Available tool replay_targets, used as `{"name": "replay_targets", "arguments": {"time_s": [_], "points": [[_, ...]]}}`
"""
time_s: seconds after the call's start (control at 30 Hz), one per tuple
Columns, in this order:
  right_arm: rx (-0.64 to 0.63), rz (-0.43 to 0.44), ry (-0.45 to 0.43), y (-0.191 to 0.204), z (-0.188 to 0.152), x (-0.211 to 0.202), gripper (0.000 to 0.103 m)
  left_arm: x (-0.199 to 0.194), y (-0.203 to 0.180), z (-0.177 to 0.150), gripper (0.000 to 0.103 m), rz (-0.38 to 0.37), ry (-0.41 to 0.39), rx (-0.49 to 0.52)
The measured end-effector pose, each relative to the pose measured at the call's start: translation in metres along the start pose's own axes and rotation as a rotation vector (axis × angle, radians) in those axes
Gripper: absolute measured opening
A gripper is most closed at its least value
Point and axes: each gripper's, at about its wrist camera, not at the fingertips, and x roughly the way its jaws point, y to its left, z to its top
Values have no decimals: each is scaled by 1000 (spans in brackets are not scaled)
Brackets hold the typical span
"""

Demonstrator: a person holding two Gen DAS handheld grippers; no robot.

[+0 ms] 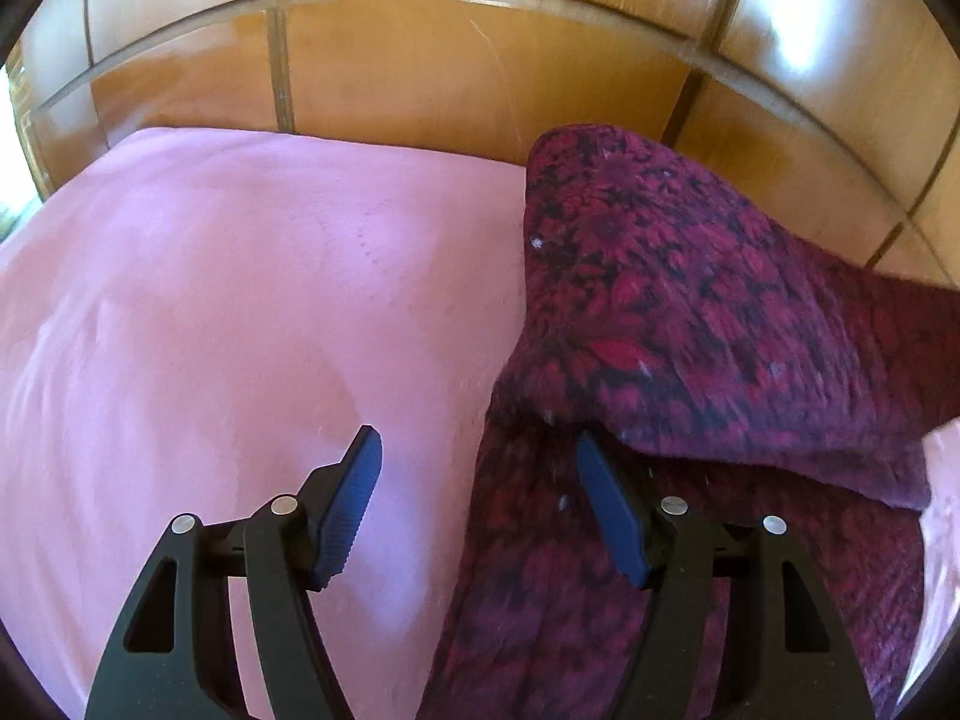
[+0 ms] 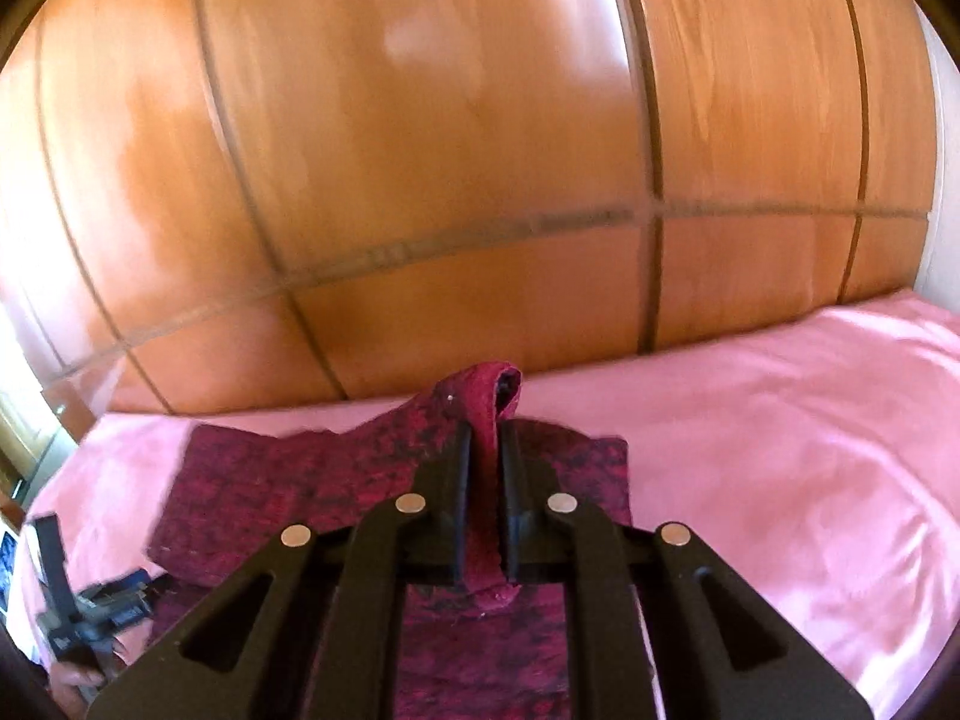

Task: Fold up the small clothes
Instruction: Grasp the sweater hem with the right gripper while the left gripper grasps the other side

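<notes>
While right gripper [image 2: 485, 438] pinches raised fold of dark red garment [image 1: 690, 312], which lies on pink bed [image 1: 240, 300] near wooden panels [image 1: 480, 60], left gripper [image 1: 477, 450] gapes empty beside it; carry fold over evenly, probably.

One dark red patterned garment [image 1: 690, 312] is seen on one pink bedsheet [image 1: 240, 300]. Two grippers are counted: the left gripper [image 1: 480, 450] and the right gripper [image 2: 485, 438]. One wooden wardrobe [image 2: 450, 150] is seen behind.
</notes>
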Motion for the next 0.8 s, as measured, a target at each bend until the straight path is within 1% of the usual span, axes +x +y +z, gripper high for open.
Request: {"name": "replay_targets", "arguments": {"time_s": [0.03, 0.07, 0.1, 0.17, 0.23, 0.27, 0.33, 0.37, 0.4, 0.43, 0.47, 0.5, 0.53, 0.57, 0.6, 0.63, 0.67, 0.73, 0.77, 0.8], "points": [[2, -21, 20, -3, -4, 10, 8, 6, -1, 2, 54, 43, 4, 0], [13, -48, 50, -11, -11, 21, 8, 14, 3, 5, 54, 48, 24, -34], [23, -69, 76, -17, -19, 32, 8, 18, 8, 5, 53, 32, 34, -76], [52, -103, 133, -30, -36, 51, 7, 19, 12, 3, 51, 27, 19, -118], [88, -107, 177, -41, -50, 68, 7, 17, 9, -2, 47, 30, 0, -109], [106, -97, 181, -47, -57, 72, 8, 15, 6, -6, 46, 32, -10, -85], [135, -71, 166, -55, -57, 72, 9, 7, 6, -12, 46, 14, -27, -67], [147, -50, 159, -57, -54, 70, 15, 0, 9, -14, 46, 1, -38, -65], [152, -41, 151, -60, -54, 65, 24, -8, 14, -16, 46, -17, -55, -68], [158, -33, 146, -64, -55, 60, 29, -16, 20, -17, 46, -46, -79, -78], [168, -7, 149, -66, -55, 54, 39, -28, 28, -16, 46, -87, -116, -93], [172, 6, 148, -68, -56, 50, 41, -33, 33, -13, 46, -110, -130, -100], [172, 10, 146, -70, -55, 45, 41, -37, 37, -9, 49, -138, -132, -110], [180, 26, 148, -71, -56, 41, 41, -37, 42, 0, 52, -193, -116, -121], [202, 50, 155, -72, -56, 39, 43, -36, 43, 7, 53, -227, -107, -130], [233, 75, 165, -75, -57, 38, 43, -33, 44, 16, 58, -250, -102, -146], [250, 92, 175, -74, -57, 40, 43, -28, 45, 24, 62, -282, -79, -163], [258, 98, 194, -69, -58, 49, 43, -8, 44, 37, 64, -371, -7, -222], [250, 92, 201, -66, -59, 53, 40, 0, 42, 44, 64, -385, 16, -233], [242, 89, 205, -65, -60, 55, 30, 8, 41, 51, 64, -386, 31, -238]]}}
